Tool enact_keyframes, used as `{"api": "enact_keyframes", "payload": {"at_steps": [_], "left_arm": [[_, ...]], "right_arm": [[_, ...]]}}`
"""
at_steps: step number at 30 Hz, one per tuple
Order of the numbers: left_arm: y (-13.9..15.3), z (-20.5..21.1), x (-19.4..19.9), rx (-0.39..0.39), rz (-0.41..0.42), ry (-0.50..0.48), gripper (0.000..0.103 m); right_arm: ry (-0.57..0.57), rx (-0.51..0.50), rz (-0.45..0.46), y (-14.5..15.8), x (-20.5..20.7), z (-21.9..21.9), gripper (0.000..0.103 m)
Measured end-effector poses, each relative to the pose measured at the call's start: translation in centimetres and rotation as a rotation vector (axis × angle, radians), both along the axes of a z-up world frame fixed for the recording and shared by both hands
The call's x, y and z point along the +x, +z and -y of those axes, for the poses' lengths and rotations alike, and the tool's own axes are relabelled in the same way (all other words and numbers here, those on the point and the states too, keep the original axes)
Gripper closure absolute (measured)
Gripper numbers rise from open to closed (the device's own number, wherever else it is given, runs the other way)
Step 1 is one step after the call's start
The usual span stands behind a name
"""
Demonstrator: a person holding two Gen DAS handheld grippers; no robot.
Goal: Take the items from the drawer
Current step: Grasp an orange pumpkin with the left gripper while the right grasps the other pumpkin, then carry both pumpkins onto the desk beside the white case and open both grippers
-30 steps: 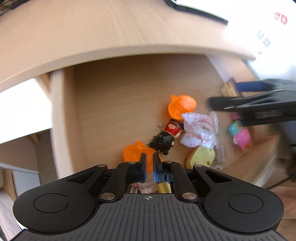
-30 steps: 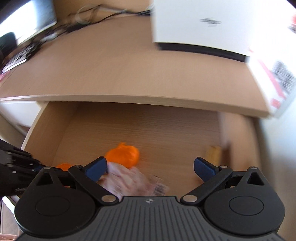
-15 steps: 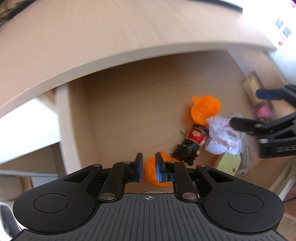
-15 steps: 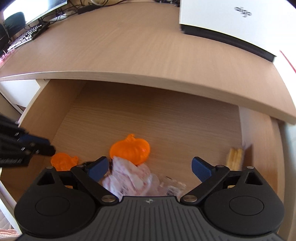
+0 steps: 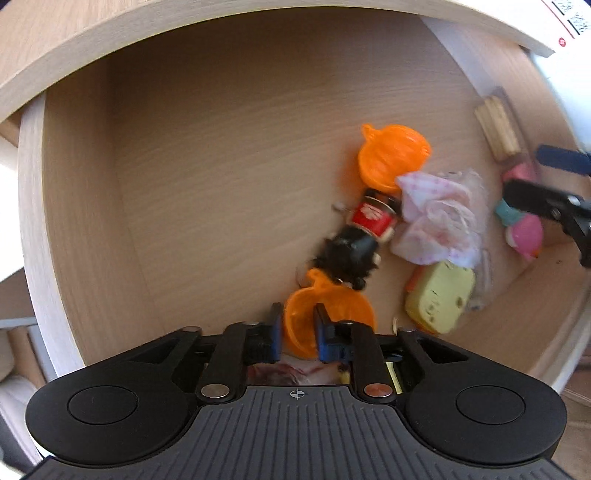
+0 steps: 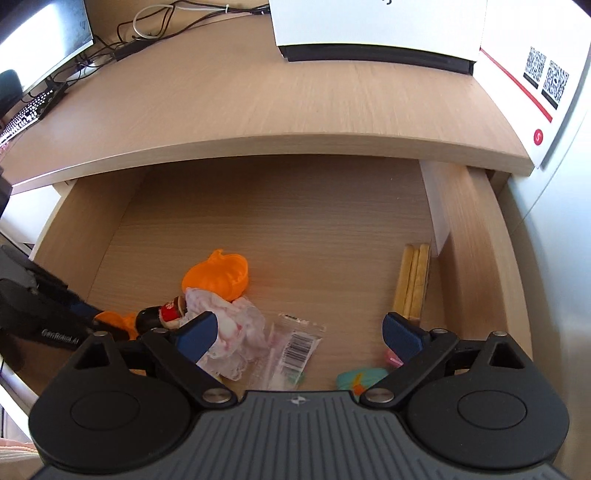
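Note:
The open wooden drawer [image 5: 74, 221] holds two orange pumpkin shells, a black-haired doll [image 5: 351, 251] in red, a pink-white cloth [image 5: 439, 221], a yellow toy [image 5: 439, 299], a pink and teal toy [image 5: 524, 232] and wooden sticks [image 5: 496, 125]. My left gripper [image 5: 298, 332] is low at the drawer's front, shut on the wall of the nearer pumpkin shell [image 5: 343, 306]. The farther shell [image 6: 218, 277] lies behind the cloth [image 6: 236, 328]. My right gripper [image 6: 299, 334] hangs wide open above a clear barcoded packet [image 6: 295, 347], holding nothing.
The desk top [image 6: 258, 96] overhangs the back of the drawer. On it stand a white box [image 6: 376, 26], cables and a monitor [image 6: 40, 40] at the far left. The sticks [image 6: 412, 280] lie along the drawer's right wall [image 6: 476, 236].
My left gripper has dropped deeper into the drawer, and the nearer pumpkin shell's wall now sits between its fingers. My right gripper has drawn back a little, still open.

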State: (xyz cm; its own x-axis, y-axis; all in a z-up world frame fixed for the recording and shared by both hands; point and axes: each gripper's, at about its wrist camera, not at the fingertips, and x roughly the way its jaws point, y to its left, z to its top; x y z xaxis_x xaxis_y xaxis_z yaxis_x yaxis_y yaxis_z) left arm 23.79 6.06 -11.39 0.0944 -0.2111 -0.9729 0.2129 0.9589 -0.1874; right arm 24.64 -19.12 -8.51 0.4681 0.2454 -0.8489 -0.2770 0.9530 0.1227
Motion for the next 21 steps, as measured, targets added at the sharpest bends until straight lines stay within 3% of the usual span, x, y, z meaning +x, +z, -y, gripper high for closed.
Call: {"api": "enact_keyframes", "payload": {"at_steps": [5,6,12,13,15,16,21], "left_arm": [[2.8,-0.9,-2.0,-0.015,0.066,0.042,0.087],[3.5,-1.3,-2.4,-0.022,0.078,0.058,0.093],[6.6,-2.0,-4.2,-0.078,0.151,0.142,0.093],[7.0,-2.0,-4.6,-0.084,0.16,0.151,0.093],[7.3,-2.1,-5.2,-0.089,0.177,0.164,0.093],[7.2,-1.9,-5.6,-0.091,0.188,0.173,0.093],[8.6,-2.9,-6.7,-0.15,0.246,0.202,0.093]], "right_arm": [[0.075,-0.001,0.012,0.3,1.1,-2.2,0.006],[0.103,0.003,0.007,0.2,1.5,-3.0,0.006],[0.21,-0.056,-0.062,-2.3,4.1,-8.0,0.006],[0.223,-0.071,-0.079,-2.7,4.4,-8.6,0.008],[0.241,-0.084,-0.127,-3.3,4.8,-9.3,0.025],[0.234,-0.089,-0.144,-3.3,4.8,-9.4,0.043],[0.195,-0.029,-0.082,0.8,2.1,-7.1,0.042]]}}
